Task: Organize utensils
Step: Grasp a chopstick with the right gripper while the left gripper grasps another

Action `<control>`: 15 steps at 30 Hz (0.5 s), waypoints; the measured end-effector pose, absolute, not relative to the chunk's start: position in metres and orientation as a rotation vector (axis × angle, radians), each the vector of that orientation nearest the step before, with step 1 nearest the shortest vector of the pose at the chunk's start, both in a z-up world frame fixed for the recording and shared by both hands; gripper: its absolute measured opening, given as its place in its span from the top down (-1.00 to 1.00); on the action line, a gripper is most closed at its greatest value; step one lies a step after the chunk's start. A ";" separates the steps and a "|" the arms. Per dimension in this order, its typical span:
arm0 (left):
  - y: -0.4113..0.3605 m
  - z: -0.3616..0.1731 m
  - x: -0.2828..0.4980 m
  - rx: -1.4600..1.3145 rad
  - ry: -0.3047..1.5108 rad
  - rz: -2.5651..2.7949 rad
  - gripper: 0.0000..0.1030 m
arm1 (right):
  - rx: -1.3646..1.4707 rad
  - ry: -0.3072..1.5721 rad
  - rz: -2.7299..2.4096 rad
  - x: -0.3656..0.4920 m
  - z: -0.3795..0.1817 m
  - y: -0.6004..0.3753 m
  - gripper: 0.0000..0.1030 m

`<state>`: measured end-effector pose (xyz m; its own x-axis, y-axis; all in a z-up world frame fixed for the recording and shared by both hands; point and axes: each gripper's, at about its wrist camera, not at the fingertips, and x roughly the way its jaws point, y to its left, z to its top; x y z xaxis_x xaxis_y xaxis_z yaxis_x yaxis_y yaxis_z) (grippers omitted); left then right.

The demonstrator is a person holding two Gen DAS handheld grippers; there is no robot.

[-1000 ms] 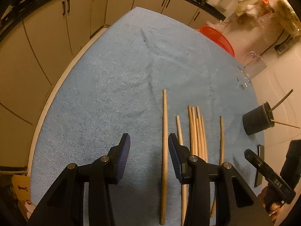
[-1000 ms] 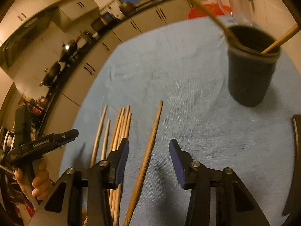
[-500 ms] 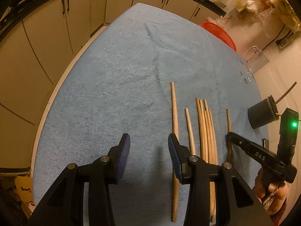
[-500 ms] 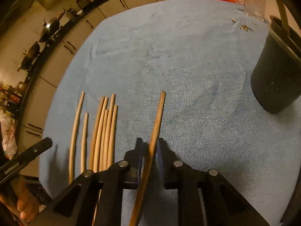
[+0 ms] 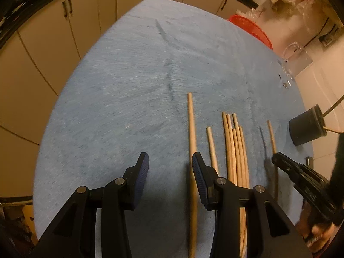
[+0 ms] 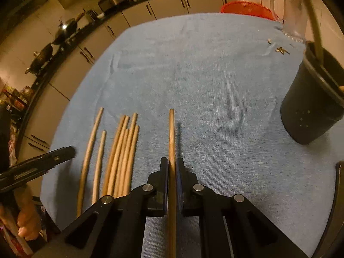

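Two grippers work over the blue cloth (image 6: 215,99). Right gripper (image 6: 172,167) has its jaws clamped on one chopstick (image 6: 171,133), apart from six others (image 6: 120,150) lying to its left. Left gripper (image 5: 169,163) hangs half-spread, gripping nothing, just beside the longest stick (image 5: 192,133). Black holder (image 6: 311,107) stands right.

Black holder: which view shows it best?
Right wrist view. The holder is large and near at the right, with its rim, wall holes and a chopstick leaning inside. The left wrist view shows it small at the right edge, squeezed by the fisheye, with no surface detail.
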<state>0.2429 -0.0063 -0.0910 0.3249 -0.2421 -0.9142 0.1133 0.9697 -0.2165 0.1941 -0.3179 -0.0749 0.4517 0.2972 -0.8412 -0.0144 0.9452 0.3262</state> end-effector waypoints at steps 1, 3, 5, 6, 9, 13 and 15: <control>-0.010 -0.095 0.247 -0.111 1.228 -0.222 0.22 | 0.293 1.082 0.201 0.192 -0.073 -0.319 0.85; -0.017 -0.102 0.256 -0.094 1.246 -0.208 0.22 | 0.302 1.074 0.211 0.190 -0.072 -0.322 0.85; -0.023 -0.102 0.261 -0.064 1.232 -0.193 0.22 | 0.312 1.069 0.219 0.188 -0.071 -0.322 0.85; -0.024 -0.102 0.263 -0.059 1.235 -0.192 0.22 | 0.315 1.067 0.221 0.187 -0.071 -0.323 0.85; -0.034 -0.103 0.268 -0.012 1.235 -0.193 0.22 | 0.322 1.058 0.228 0.181 -0.068 -0.325 0.85; -0.044 -0.102 0.267 0.043 1.226 -0.189 0.27 | 0.317 1.049 0.229 0.185 -0.067 -0.320 0.85; -0.044 -0.102 0.264 0.064 1.216 -0.166 0.43 | 0.318 1.050 0.233 0.186 -0.068 -0.319 0.85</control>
